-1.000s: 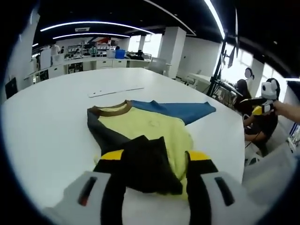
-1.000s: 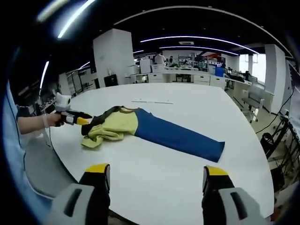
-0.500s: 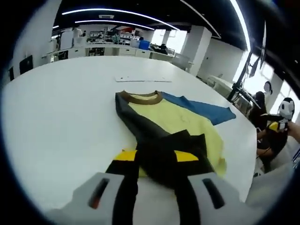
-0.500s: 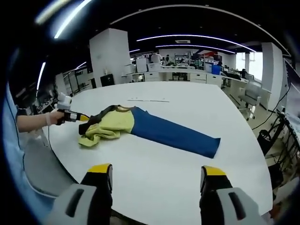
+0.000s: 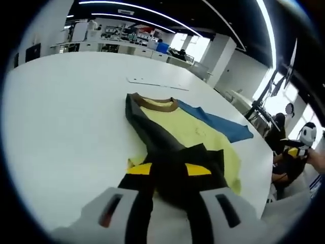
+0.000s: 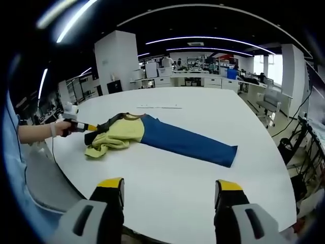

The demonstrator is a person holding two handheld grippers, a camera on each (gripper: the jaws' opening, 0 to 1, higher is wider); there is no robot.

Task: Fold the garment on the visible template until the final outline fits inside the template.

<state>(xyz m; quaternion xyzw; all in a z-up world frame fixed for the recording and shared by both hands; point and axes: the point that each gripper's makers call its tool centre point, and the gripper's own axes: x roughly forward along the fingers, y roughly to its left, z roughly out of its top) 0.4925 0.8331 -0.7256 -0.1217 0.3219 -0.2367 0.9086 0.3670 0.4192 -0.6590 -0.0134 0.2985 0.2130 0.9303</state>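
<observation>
The garment has a yellow body [image 5: 195,133], a brown collar [image 5: 158,104], a dark sleeve [image 5: 152,133] and a blue sleeve [image 5: 221,124], and it lies on the white table [image 5: 61,117]. My left gripper [image 5: 170,170] is shut on the bunched dark sleeve end, which is lifted over the yellow hem. In the right gripper view the garment [image 6: 124,134] lies at the table's left edge with the blue sleeve [image 6: 188,145] stretched out flat to the right, and the left gripper [image 6: 84,127] holds its dark edge. My right gripper [image 6: 169,185] hangs open over the near table edge, well short of the cloth.
A thin pale flat strip [image 5: 155,84] lies on the table beyond the collar, also seen as a strip [image 6: 160,107] in the right gripper view. A hand [image 6: 58,129] holds the left gripper. People sit off the table's right side [image 5: 277,137]. Counters and desks stand far behind.
My left jaws have drawn closer together on the dark sleeve, and the bunched cloth has edged slightly toward the table's edge. The right gripper has stayed open and nearly still.
</observation>
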